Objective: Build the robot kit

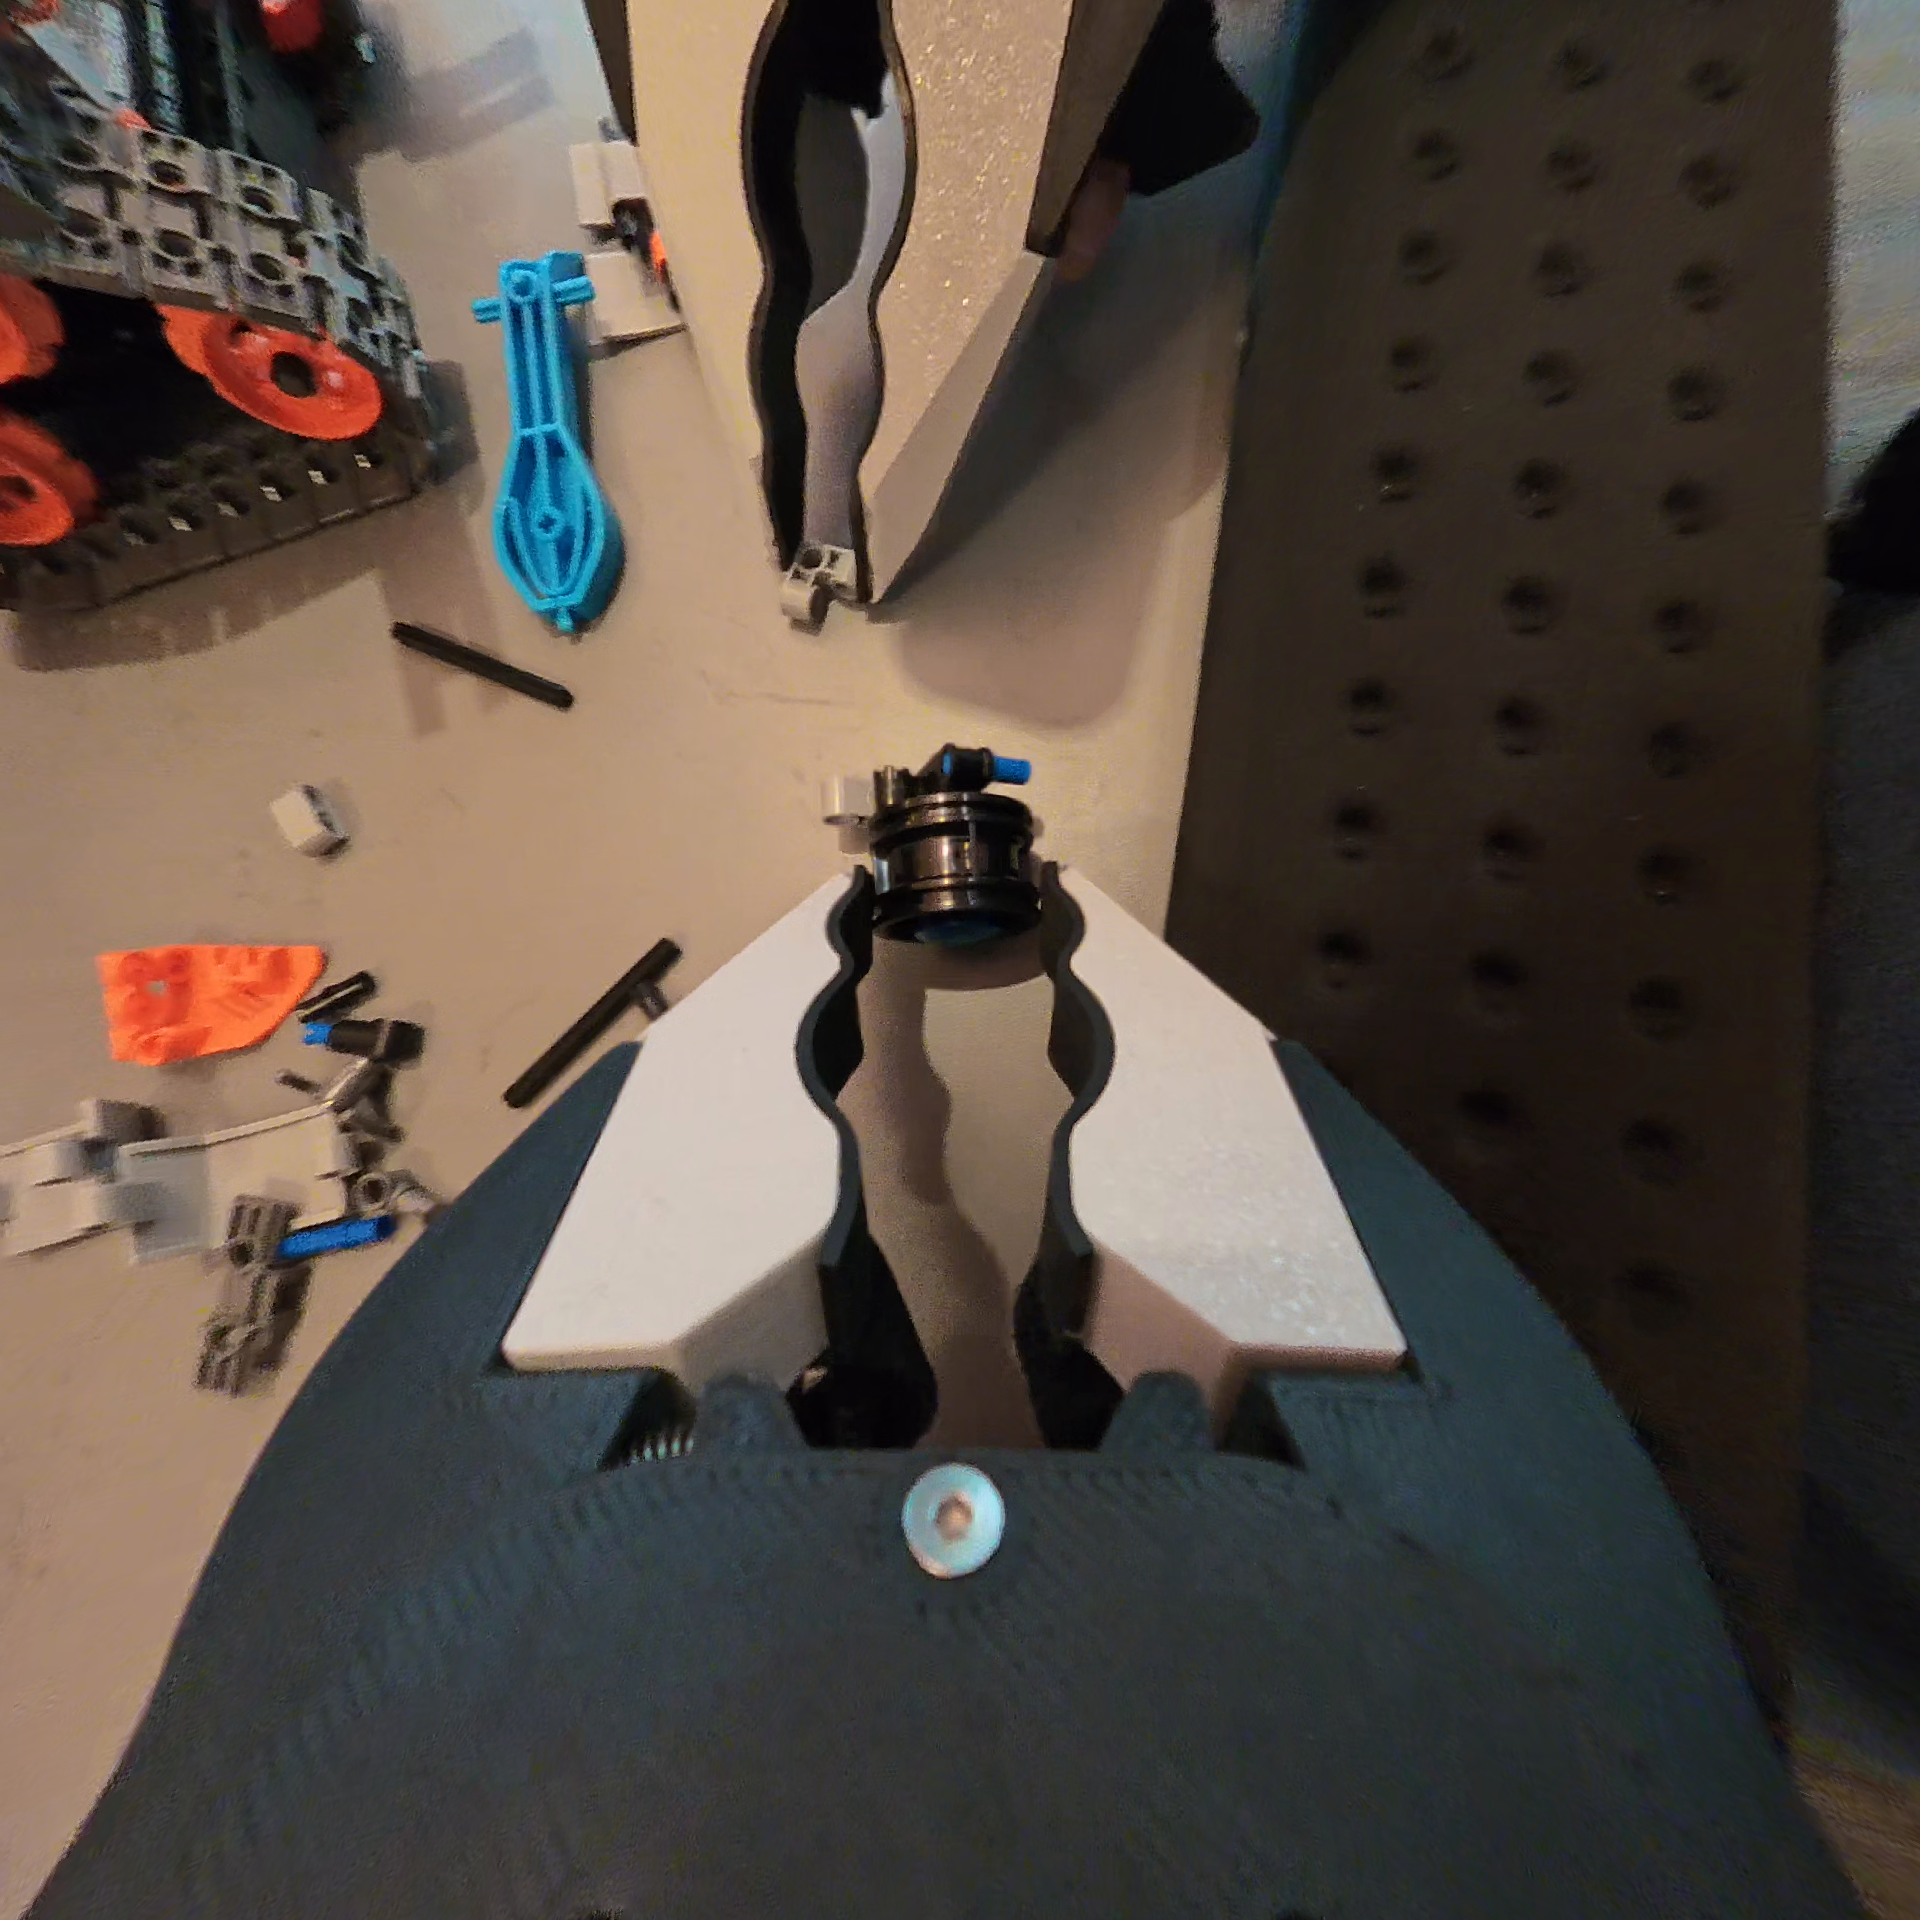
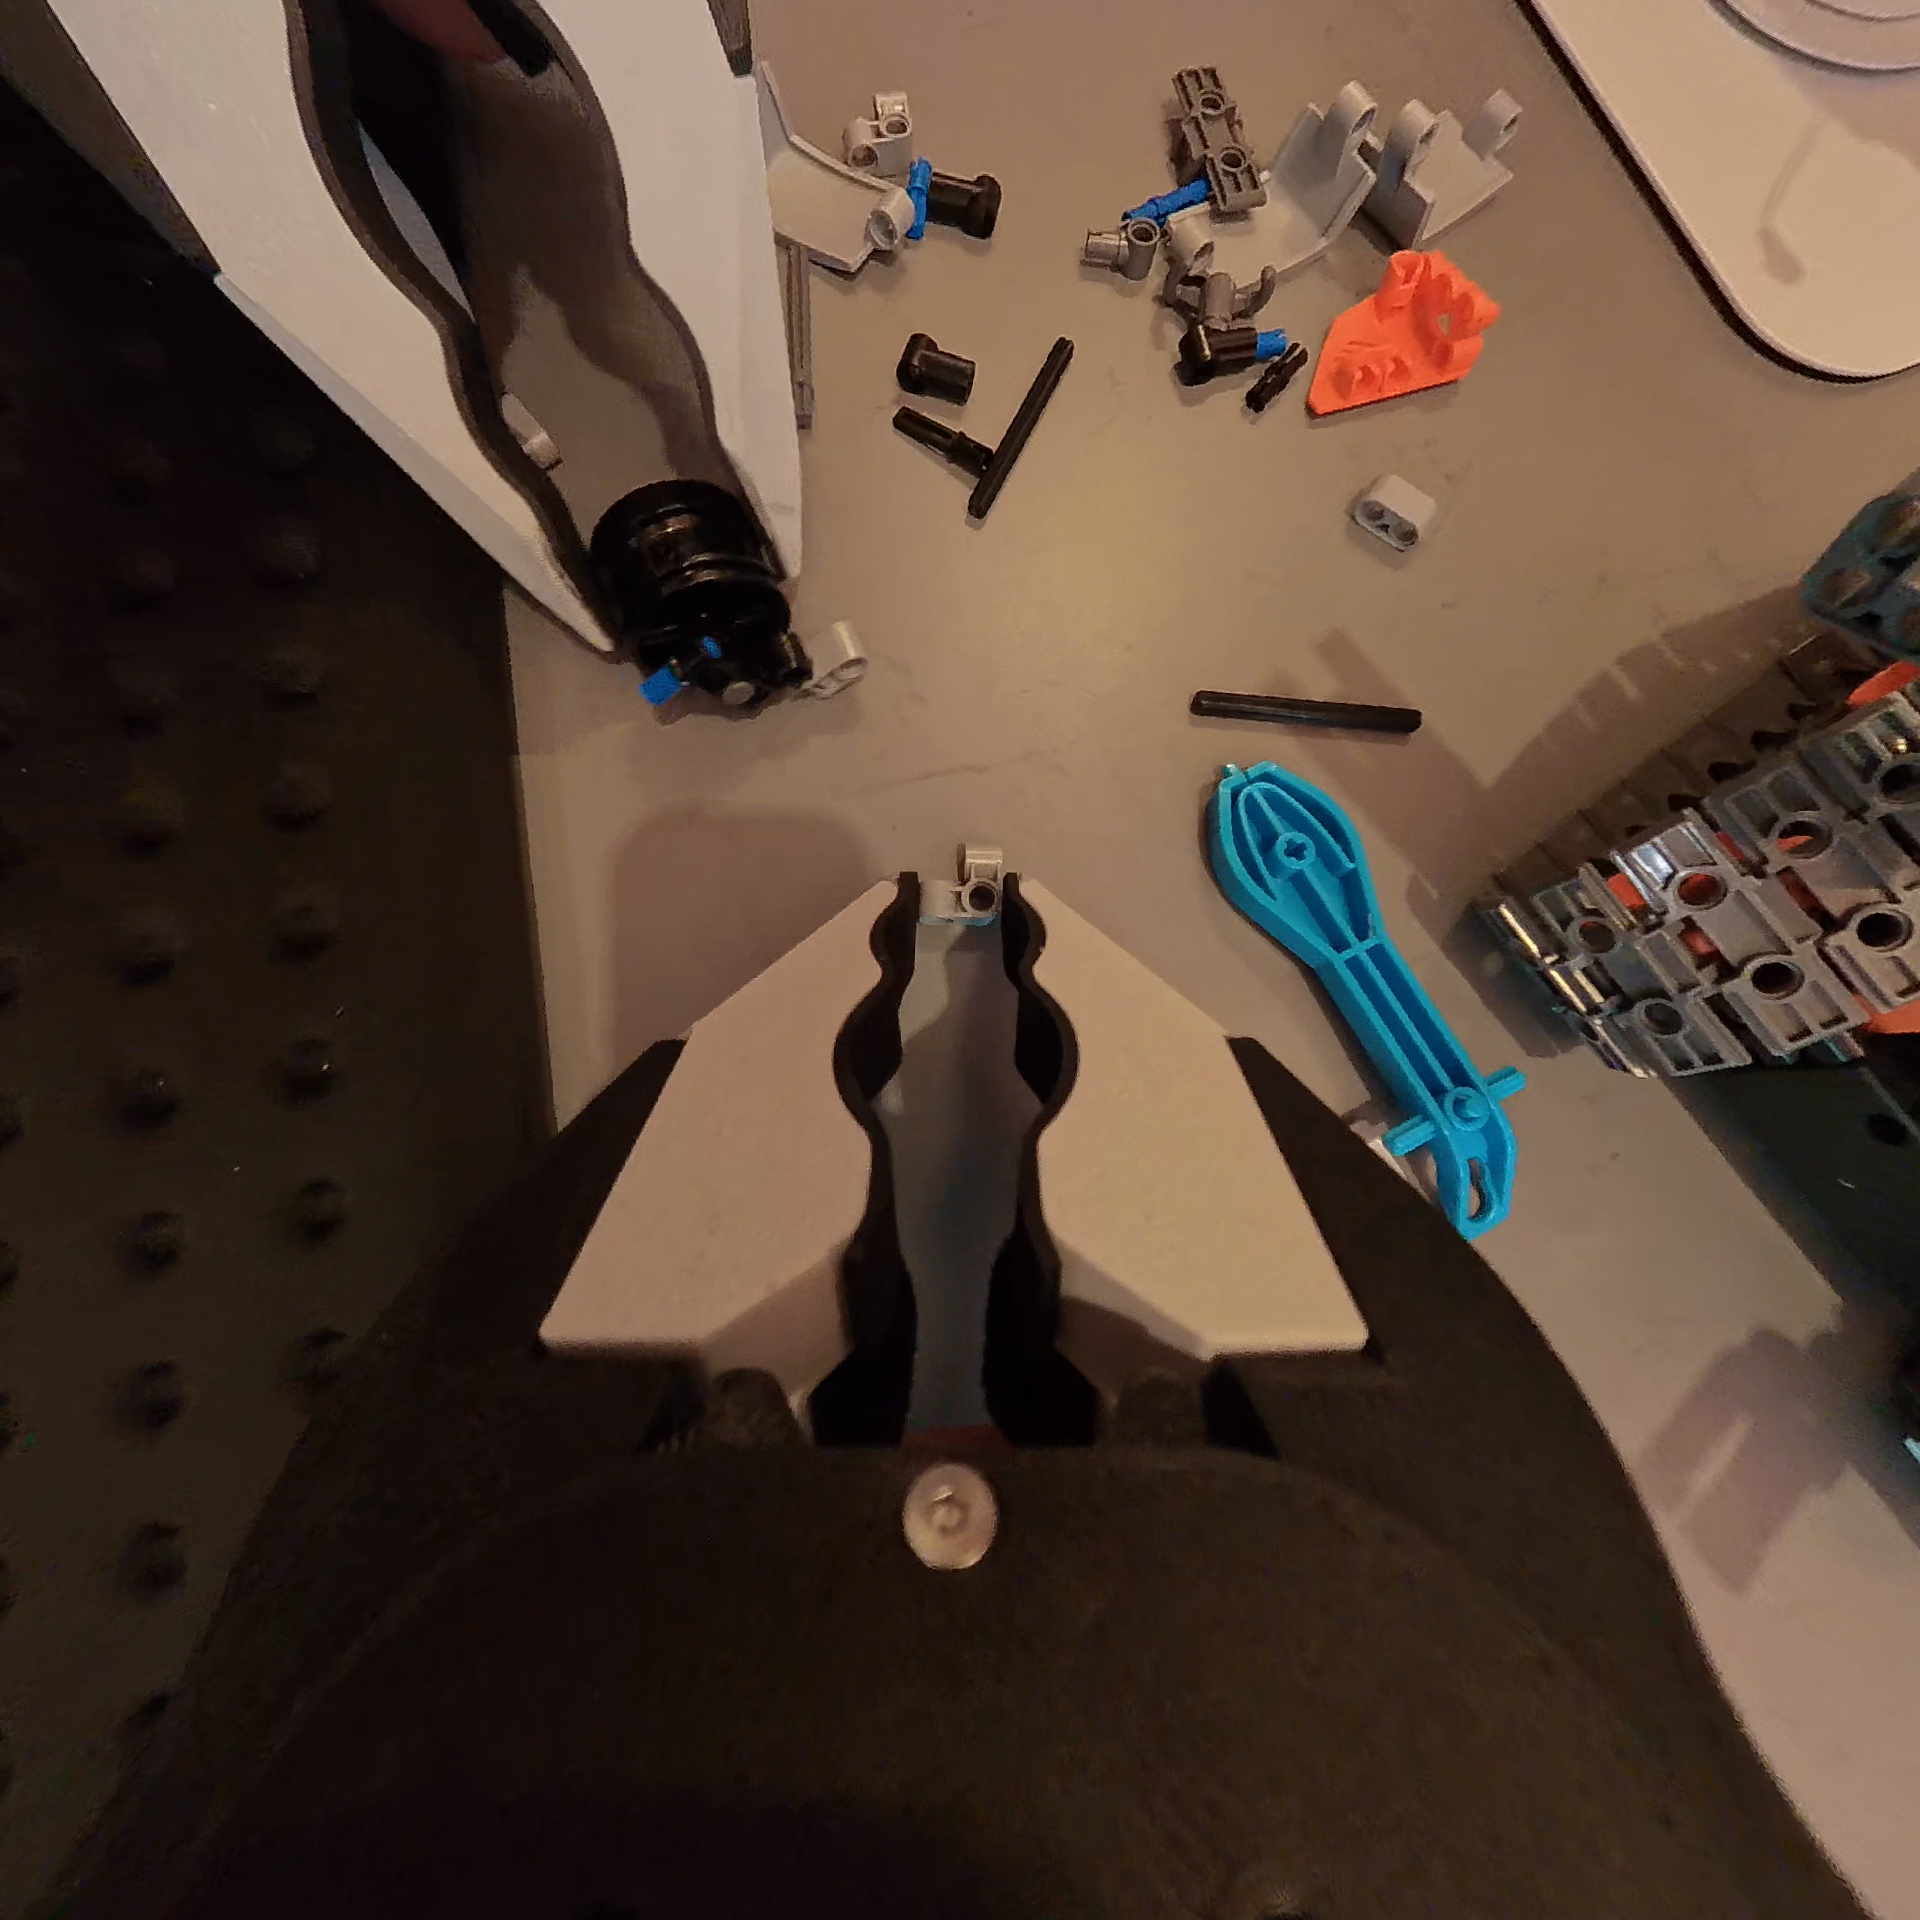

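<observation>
Black wheel hub (image 1: 954, 868) sits clamped in my left tongs (image 1: 954, 904), while my right tongs (image 2: 964, 900), at twelve o'clock, pinch a grey connector (image 2: 971, 889) above the counter (image 2: 1039, 644).

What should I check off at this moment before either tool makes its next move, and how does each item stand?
1. Left tool grips the black wheel hub at its fingertips: ok.
2. Right tool grips the small grey connector at its very tips: ok, though the hold looks shallow.
3. The two held parts are apart, not touching: ok.
4. Blue pin on the hub is exposed, facing away from the fingers: ok.
5. Table between the tools is free of loose parts: ok.
6. Connector hole lined up with the pin: cannot tell.
</observation>
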{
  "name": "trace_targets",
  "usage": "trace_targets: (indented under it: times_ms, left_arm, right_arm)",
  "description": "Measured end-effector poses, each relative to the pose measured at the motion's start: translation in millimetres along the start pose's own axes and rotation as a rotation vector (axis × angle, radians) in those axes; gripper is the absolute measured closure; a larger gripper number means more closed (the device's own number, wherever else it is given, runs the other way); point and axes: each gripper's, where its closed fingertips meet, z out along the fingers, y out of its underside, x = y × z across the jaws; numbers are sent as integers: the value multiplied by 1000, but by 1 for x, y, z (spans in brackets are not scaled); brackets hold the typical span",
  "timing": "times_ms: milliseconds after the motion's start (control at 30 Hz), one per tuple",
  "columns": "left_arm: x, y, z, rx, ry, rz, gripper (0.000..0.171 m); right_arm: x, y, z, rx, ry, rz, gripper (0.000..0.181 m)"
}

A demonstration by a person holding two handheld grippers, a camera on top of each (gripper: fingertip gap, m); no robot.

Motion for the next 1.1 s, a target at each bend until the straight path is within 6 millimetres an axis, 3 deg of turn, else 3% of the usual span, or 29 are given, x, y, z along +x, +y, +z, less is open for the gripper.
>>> trace_targets:
  times_ms: [133, 467, 500, 567, 733, 833, 1100]
  left_arm:
    - [-11, 5, -2, -38, -138, 86, 142]
    - [-4, 10, -8, -28, -117, 97, 132]
    - [-4, 10, -9, -21, -108, 85, 132]
    - [-4, 9, -11, -7, -82, 46, 130]
    - [0, 8, -9, 12, 47, -96, 131]
    - [3, 8, -5, -1, 79, -113, 142]
    - [6, -2, 4, -5, -30, 79, 142]
  right_arm:
    - [1, 0, 1, -16, 15, 1, 165]
    - [-5, -10, -13, 43, 1, 74, 144]
    - [-4, -10, -16, 54, 9, 81, 149]
    - [-1, -13, -25, 97, 39, 84, 179]
    - [-8, -3, -41, 93, 34, 126, 181]
    - [-16, 2, -47, 83, 25, 149, 169]
    - [-33, -10, -38, 121, -30, 208, 150]
